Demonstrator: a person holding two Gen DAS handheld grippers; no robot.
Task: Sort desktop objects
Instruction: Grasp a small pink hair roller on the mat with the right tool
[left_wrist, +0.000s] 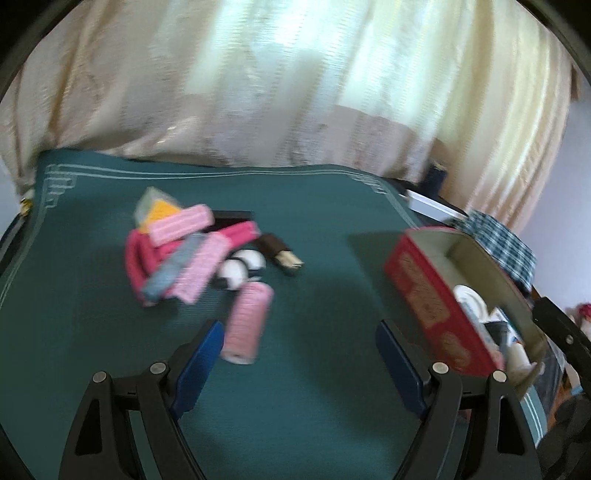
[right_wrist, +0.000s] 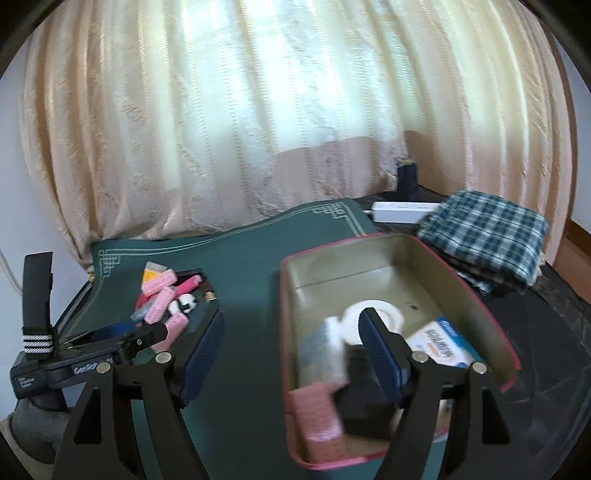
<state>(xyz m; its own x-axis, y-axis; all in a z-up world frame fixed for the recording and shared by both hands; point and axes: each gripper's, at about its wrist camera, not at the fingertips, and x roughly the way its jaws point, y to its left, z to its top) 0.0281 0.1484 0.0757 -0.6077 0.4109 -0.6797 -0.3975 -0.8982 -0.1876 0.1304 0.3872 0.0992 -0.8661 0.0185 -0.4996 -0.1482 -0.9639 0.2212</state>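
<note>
A pile of small things (left_wrist: 192, 247) lies on the green mat (left_wrist: 314, 406): pink hair rollers, a magenta piece, a grey-blue strip, a black-and-white ball and a brown tube. One pink roller (left_wrist: 245, 325) lies apart, just ahead of my left gripper's left finger. My left gripper (left_wrist: 300, 332) is open with only mat between its fingers. The red tin box (right_wrist: 476, 295) holds a tape roll (right_wrist: 391, 314), a blue-and-white packet (right_wrist: 443, 347), a pink roller (right_wrist: 317, 417) and a black item. My right gripper (right_wrist: 291, 321) is open and empty, straddling the tin's left wall.
A folded plaid cloth (right_wrist: 484, 240) lies behind the tin, with a white power strip (right_wrist: 402, 212) and a dark upright object (right_wrist: 406, 173) beyond it. A cream curtain hangs close behind the table. My left gripper (right_wrist: 125, 332) shows at the left in the right wrist view.
</note>
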